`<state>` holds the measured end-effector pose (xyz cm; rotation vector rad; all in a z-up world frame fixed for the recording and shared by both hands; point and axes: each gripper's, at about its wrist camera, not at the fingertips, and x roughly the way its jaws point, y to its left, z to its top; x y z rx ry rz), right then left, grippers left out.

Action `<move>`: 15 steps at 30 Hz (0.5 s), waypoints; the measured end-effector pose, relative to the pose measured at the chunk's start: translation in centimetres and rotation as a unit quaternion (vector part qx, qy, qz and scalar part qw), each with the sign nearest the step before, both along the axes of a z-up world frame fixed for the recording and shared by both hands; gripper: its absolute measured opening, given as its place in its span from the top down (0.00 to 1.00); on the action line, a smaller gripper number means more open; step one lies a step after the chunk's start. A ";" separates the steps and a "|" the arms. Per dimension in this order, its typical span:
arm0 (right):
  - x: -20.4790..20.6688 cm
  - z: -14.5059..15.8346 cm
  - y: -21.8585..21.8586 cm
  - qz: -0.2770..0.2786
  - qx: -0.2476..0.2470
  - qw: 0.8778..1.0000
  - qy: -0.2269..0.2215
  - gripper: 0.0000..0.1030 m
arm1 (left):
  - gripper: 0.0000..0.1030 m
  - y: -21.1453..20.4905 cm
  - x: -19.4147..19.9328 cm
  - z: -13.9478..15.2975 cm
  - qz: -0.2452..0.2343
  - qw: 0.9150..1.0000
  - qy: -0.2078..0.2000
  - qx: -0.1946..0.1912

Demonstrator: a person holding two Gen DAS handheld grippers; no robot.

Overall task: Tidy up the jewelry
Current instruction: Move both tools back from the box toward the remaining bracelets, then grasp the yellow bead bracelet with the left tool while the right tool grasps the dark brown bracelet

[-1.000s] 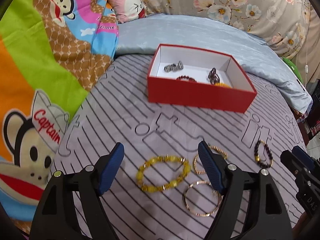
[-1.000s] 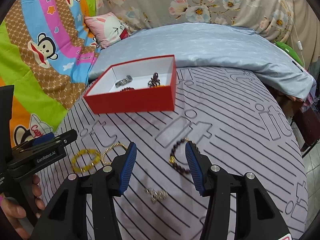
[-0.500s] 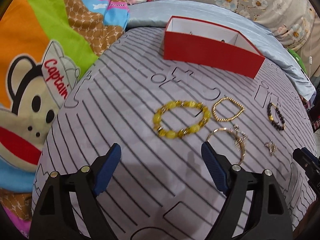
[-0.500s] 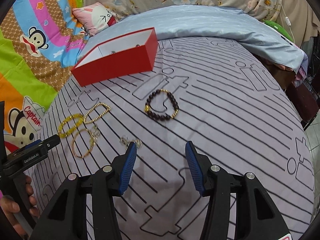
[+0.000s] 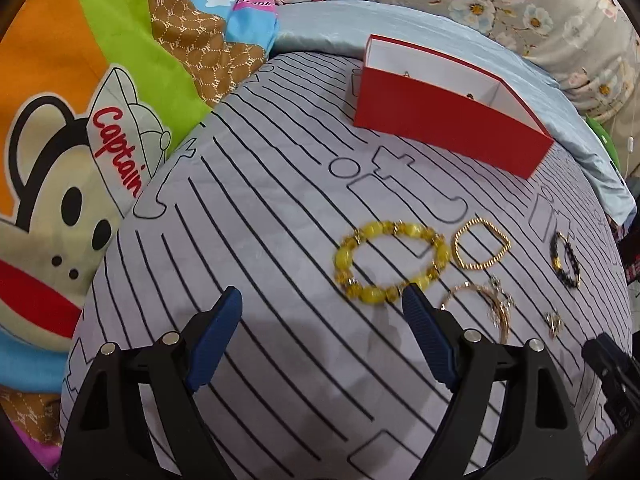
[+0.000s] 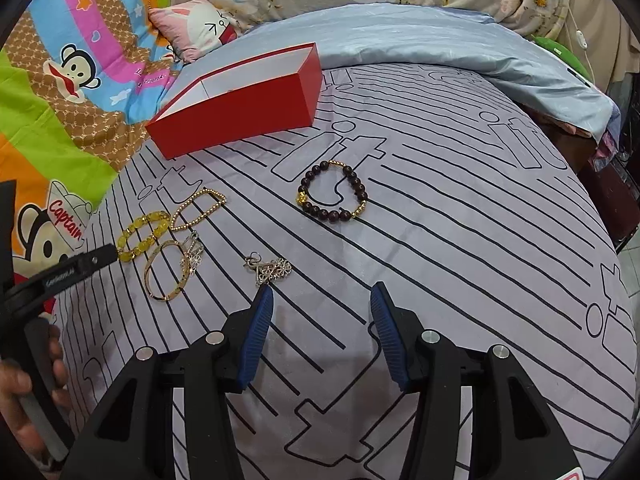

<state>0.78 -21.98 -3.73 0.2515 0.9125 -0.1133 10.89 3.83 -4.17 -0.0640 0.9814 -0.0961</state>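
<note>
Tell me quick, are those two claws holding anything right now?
Left gripper: open, holding nothing, above the bedsheet.
Right gripper: open, holding nothing.

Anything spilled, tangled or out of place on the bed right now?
Nothing spilled. Five pieces lie outside the red box: yellow bead bracelet, gold bead bracelet, dark bead bracelet, gold bangle and a small flower charm piece. A flowered chain overlaps the bangle's rim and could snag. Both tongs are open and empty.
</note>
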 end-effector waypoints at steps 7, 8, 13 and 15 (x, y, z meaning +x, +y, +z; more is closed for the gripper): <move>1.6 -0.3 -0.8 -0.005 -0.002 1.000 0.003 0.51 | 0.41 -1.0 2.2 -0.9 -0.010 1.000 0.009 0.009; 2.1 -0.3 -1.0 -0.006 -0.004 1.000 0.003 0.51 | 0.43 -1.2 2.4 -1.1 -0.009 1.000 0.012 0.014; 4.5 -0.5 -2.2 -0.012 -0.001 1.000 0.000 0.54 | 0.63 -1.9 2.5 -1.1 -0.023 0.999 -0.001 0.023; 5.4 -0.5 -2.5 -0.014 -0.002 1.000 -0.001 0.57 | 0.77 -2.1 2.7 -1.1 -0.029 0.999 -0.001 0.017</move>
